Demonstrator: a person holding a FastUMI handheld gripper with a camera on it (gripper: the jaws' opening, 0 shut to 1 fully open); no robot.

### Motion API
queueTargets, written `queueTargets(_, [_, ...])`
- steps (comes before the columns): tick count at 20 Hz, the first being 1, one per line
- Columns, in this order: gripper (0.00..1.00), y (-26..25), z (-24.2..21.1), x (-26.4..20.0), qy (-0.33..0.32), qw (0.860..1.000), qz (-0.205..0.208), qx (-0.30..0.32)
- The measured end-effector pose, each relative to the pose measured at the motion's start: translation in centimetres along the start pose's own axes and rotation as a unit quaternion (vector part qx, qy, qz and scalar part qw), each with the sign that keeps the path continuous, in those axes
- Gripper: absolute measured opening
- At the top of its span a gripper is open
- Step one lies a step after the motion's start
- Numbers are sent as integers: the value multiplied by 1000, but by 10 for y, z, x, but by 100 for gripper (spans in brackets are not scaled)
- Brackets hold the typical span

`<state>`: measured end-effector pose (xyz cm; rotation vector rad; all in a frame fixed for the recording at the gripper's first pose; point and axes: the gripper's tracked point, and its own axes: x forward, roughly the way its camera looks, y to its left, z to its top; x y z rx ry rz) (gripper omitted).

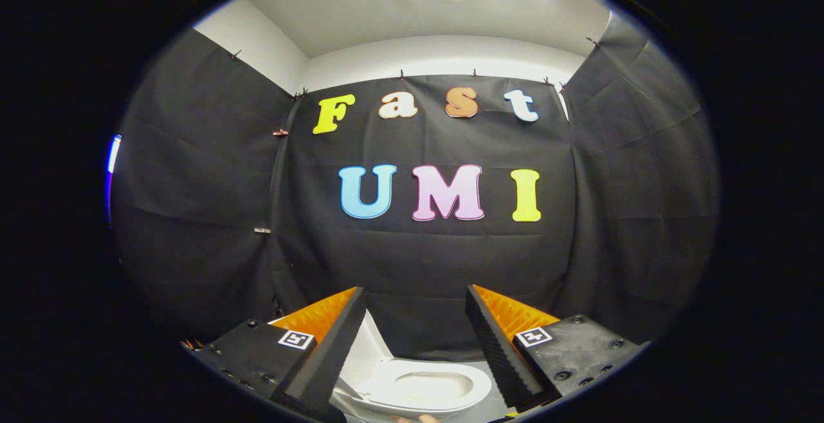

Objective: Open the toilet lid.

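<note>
toilet (425, 387): smooth, glossy white, ceramic-looking; bowl rim catches soft highlights, seen between the fingers toward 6 o'clock.
toilet lid (372, 346): smooth, glossy hard surface, plastic or ceramic cannot be told; stands raised at 10 o'clock from the bowl, beside one finger.
gripper (415, 294): fingers spread apart on nothing; inner faces ribbed in fine ridges, matt.
finger mounts (257, 352): matt, hard plastic-looking blocks with small dull screw heads.
marker tags (296, 339): flat, paper-like printed squares on the mounts.
booth cloth (425, 262): matt woven fabric, creased, at 12 o'clock beyond the fingers.
ceiling (418, 11): smooth, matt painted surface.
</note>
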<state>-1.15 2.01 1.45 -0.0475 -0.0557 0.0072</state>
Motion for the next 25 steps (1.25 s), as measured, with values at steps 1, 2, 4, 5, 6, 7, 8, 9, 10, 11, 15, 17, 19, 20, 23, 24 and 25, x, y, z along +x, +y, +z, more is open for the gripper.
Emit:
queueTargets(1, [98,2,0,0,0,1000,1,0])
queueTargets(2, [98,3,-1,1,1,1000,2,0])
queueTargets(4, [98,5,-1,1,-1,1000,4,-2])
queueTargets(5, [98,6,1,0,-2,1000,6,-1])
queueTargets(6, [98,7,1,0,-4,1000,7,1])
queueTargets(7, [98,7,1,0,-4,1000,7,2])
queueTargets(8, [98,7,1,0,-4,1000,7,3])
queueTargets(9, [98,7,0,0,-3,1000,7,4])
queueTargets(10, [98,7,-1,1,-1,1000,7,4])
queueTargets(11, [98,7,-1,1,0,1000,7,4])
queueTargets(15, [98,4,-1,2,1,1000,6,8])
queueTargets(17, [98,3,-2,2,1,1000,4,9])
queueTargets(19, [98,1,-1,2,1,1000,2,8])
queueTargets(20, [98,0,-1,2,1,1000,1,7])
queueTargets(23, [98,-2,-2,2,3,1000,-1,5])
queueTargets(24, [98,-2,-2,3,3,1000,-1,5])
queueTargets(25, [98,-3,-2,3,2,1000,-1,6])
